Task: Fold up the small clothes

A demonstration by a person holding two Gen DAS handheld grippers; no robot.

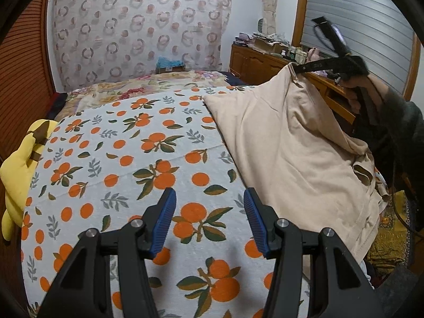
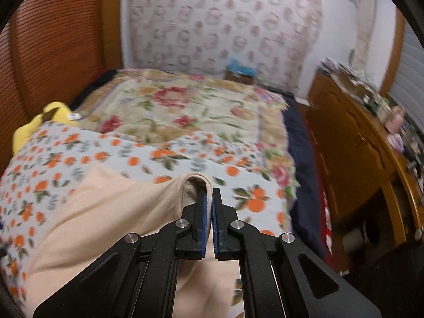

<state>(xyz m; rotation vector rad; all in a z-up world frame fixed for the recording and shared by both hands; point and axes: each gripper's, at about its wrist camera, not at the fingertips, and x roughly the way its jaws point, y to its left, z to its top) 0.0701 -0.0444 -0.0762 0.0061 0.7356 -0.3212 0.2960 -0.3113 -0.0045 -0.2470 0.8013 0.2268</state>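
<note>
room: bedroom with a ring-patterned curtain (image 1: 137, 31) across the back wall, a ribbed wooden panel (image 1: 23, 79) on the left edge and a slatted shutter (image 1: 365, 23) at upper right.
surface: bed covered by a white sheet printed with oranges and leaves (image 1: 127, 164), filling the middle and lower part of the left wrist view; a floral quilt (image 2: 185, 111) lies behind it toward the curtain.
garment: beige garment (image 1: 288, 145) lies on the right side of the orange-print sheet; one corner is lifted to the upper right of the left wrist view, the rest slopes down onto the bed and hangs over its right edge.
right gripper: right gripper (image 2: 209, 198) is pressed together on a folded edge of the beige garment, cloth wrapped over the tip of its left finger; in the left wrist view it sits at upper right, held by a hand in a dark sleeve (image 1: 402, 116).
left gripper: left gripper (image 1: 209, 206) is spread, blue pads apart, nothing between them, over bare sheet at the bottom centre, with its right finger just beside the garment's lower edge.
plush toy: yellow plush toy (image 1: 18, 175) at the left edge of the bed.
dresser: wooden dresser (image 2: 352, 143) along the right wall, its top crowded with small items too blurred to name.
box: blue-topped box (image 1: 169, 65) at the far end of the bed, below the curtain.
</note>
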